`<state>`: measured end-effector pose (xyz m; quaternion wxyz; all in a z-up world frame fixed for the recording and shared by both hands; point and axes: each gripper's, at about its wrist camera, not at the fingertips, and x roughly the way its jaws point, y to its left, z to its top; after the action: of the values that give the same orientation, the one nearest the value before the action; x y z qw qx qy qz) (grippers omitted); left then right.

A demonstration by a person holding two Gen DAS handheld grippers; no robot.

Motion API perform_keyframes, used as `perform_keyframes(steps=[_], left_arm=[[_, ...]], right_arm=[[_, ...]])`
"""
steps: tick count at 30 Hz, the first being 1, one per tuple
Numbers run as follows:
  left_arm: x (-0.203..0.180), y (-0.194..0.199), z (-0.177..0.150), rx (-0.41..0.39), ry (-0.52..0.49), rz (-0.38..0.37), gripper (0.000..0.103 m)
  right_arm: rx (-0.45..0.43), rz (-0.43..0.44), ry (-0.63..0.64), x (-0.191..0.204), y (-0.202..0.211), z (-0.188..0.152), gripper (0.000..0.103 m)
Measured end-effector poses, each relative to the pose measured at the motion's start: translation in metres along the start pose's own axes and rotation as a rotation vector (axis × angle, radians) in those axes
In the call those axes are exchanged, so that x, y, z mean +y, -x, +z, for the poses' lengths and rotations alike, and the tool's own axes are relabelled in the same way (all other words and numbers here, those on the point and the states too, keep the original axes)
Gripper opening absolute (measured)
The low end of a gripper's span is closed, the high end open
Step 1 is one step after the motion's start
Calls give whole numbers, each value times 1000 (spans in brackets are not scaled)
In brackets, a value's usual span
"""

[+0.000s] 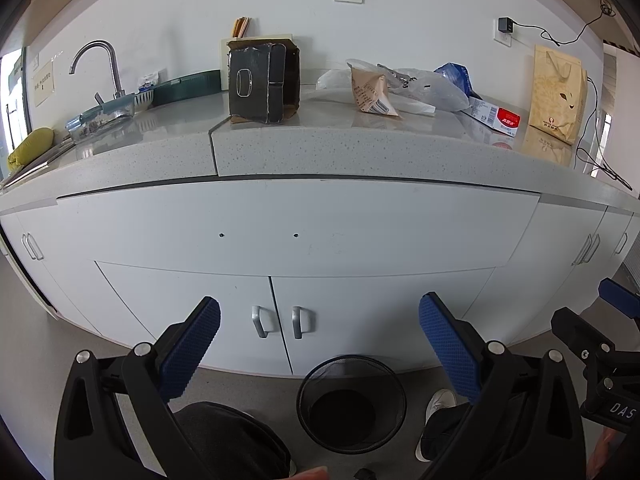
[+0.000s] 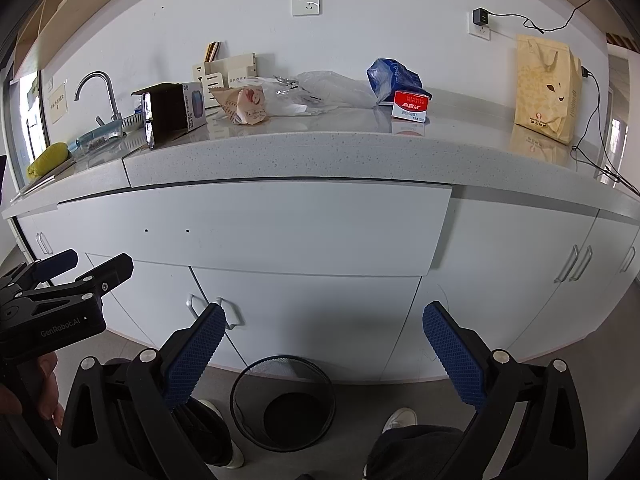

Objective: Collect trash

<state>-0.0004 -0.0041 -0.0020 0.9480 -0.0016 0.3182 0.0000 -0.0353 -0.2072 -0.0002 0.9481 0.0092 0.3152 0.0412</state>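
Left gripper (image 1: pixel 320 344): jaws spread wide, nothing between the blue textured pads (image 1: pixel 192 350); held low, pointing forward and level. A fingertip of the holding hand (image 1: pixel 310 473) shows at the bottom edge.

Right gripper (image 2: pixel 320 350): jaws likewise wide apart, blue pads (image 2: pixel 454 354) bare, same low forward pose. The two grippers sit side by side, apart, each visible at the other's frame edge.

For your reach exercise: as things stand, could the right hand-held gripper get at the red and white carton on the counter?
Probably yes: the right hand-held gripper is open, and the red and white carton stands apart with nothing in front.
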Motion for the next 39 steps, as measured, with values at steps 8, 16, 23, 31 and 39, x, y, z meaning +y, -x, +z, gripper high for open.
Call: perform_keyframes(steps=[8,16,23,31,39], left_arm=[[0,0,-1,1,-4,-4,99],[-1,1,-2,-2,-4,-5,99],[-1,0,0,-1,-7,-2,99],[4,6,22,-57,-23,13,99],[14,7,70,-156,-13,57,99]], right_arm=[[-1,-1,0,0,0,0,100],[1,-1,-2,0,0,0,100],[-3,-1,-3,0,0,2,100],[-54,12,9,-4,1,19,100],[-218,13,96,-10,13,67,100]])
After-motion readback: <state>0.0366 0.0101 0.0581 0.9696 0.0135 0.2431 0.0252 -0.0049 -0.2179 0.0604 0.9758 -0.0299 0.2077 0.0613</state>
